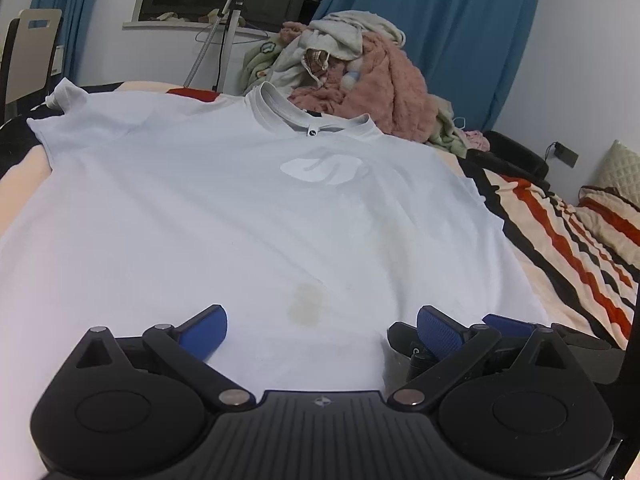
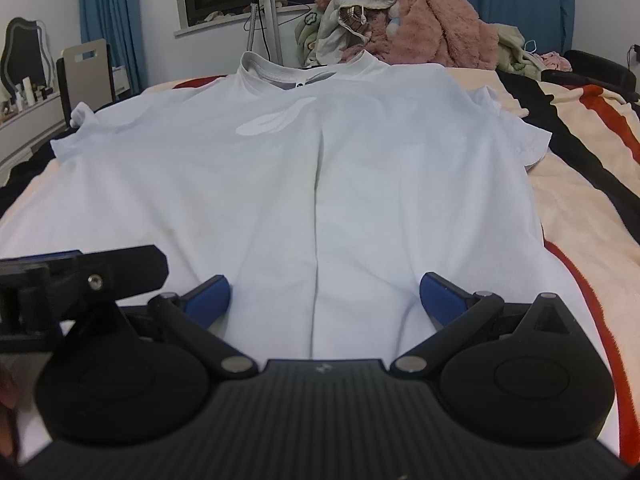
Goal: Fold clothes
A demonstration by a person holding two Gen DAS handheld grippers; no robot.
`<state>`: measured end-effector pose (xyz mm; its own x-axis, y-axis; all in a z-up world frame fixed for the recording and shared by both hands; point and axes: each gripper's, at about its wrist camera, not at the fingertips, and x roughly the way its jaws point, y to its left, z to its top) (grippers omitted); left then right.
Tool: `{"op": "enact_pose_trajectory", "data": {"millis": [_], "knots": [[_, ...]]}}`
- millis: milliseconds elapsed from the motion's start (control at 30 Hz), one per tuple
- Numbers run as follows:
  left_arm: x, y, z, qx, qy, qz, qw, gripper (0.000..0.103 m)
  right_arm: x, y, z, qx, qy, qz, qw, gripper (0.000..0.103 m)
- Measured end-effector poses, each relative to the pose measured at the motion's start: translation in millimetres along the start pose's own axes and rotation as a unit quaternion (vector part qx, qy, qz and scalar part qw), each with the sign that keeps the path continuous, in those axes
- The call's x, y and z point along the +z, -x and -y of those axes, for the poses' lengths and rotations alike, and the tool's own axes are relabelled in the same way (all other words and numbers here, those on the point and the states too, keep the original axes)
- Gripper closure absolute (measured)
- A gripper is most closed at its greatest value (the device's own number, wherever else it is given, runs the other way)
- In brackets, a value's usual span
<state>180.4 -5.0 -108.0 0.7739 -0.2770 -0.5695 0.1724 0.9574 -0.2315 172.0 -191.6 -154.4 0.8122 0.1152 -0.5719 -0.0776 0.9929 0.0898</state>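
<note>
Because the white T-shirt lies spread flat on the striped blanket of the bed, collar away, both grippers sit at its near hem. The left gripper and the right gripper are each spread wide, holding nothing. A grab here may catch only the top layer, or the blanket too, dragging the centre crease askew. A heap of clothes waits beyond the collar.
</note>
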Motion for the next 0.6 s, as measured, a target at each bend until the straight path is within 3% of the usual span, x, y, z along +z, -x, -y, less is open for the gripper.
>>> {"op": "enact_pose_trajectory", "data": {"millis": [600], "knots": [[-3.0,-5.0,0.4,0.006,-0.008,0.006,0.9999,0.001,0.4,-1.0,-5.4,-0.01,0.019,-0.003,1.0,0.0]]}}
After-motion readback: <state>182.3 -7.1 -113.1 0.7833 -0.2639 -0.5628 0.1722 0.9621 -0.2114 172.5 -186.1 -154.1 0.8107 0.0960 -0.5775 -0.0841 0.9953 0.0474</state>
